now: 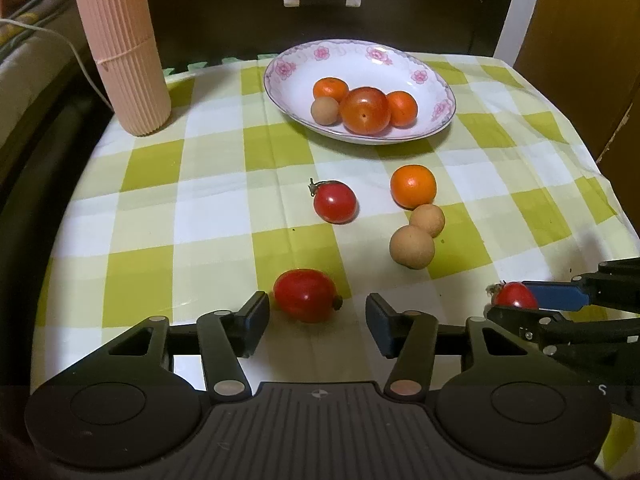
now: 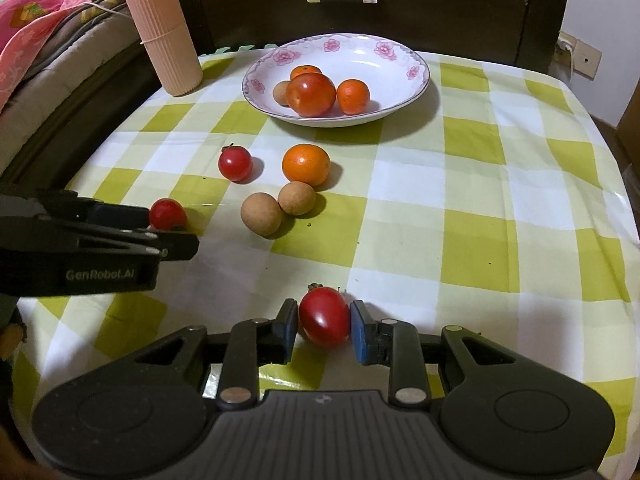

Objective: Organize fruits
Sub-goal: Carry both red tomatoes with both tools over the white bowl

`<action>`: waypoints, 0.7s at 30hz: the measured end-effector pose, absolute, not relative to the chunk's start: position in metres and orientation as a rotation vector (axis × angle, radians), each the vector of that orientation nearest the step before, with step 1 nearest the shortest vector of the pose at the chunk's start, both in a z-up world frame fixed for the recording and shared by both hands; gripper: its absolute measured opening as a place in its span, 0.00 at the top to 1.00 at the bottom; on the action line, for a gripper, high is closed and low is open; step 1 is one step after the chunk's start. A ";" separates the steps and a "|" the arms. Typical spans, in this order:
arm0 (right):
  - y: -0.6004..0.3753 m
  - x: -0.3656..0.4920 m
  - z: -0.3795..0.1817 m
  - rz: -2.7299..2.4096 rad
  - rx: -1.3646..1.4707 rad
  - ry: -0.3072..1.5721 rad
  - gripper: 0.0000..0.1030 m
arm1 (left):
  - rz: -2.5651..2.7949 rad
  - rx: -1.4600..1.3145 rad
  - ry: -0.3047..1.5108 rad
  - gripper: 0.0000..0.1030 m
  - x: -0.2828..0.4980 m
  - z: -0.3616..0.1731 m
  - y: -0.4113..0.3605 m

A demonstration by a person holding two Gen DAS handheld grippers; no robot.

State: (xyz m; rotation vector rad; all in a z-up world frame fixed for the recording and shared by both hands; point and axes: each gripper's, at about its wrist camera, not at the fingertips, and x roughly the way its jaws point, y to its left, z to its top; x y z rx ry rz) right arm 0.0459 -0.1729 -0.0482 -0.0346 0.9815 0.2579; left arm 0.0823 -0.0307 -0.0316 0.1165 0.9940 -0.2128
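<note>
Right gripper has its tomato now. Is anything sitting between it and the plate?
Yes. Between the right gripper, shut on a red tomato, and the plate lie two brown fruits and an orange. The cloth to their right looks bare.

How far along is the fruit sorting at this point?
Done: the plate already holds four fruits. In hand: the right gripper is shut on a small tomato; the left gripper is open around another tomato that lies on the cloth. Left: a third tomato, an orange and two tan fruits, all loose on the cloth.
</note>
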 end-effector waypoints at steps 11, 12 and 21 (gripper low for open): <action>-0.173 0.047 -0.047 0.257 -0.024 0.990 0.73 | -0.205 0.132 0.992 0.51 0.084 -0.035 -0.033; -0.173 0.047 -0.047 0.257 -0.023 0.991 0.73 | -0.200 0.135 0.992 0.53 0.084 -0.035 -0.033; -0.171 0.047 -0.046 0.236 -0.034 0.995 0.75 | -0.214 0.146 0.992 0.58 0.081 -0.033 -0.034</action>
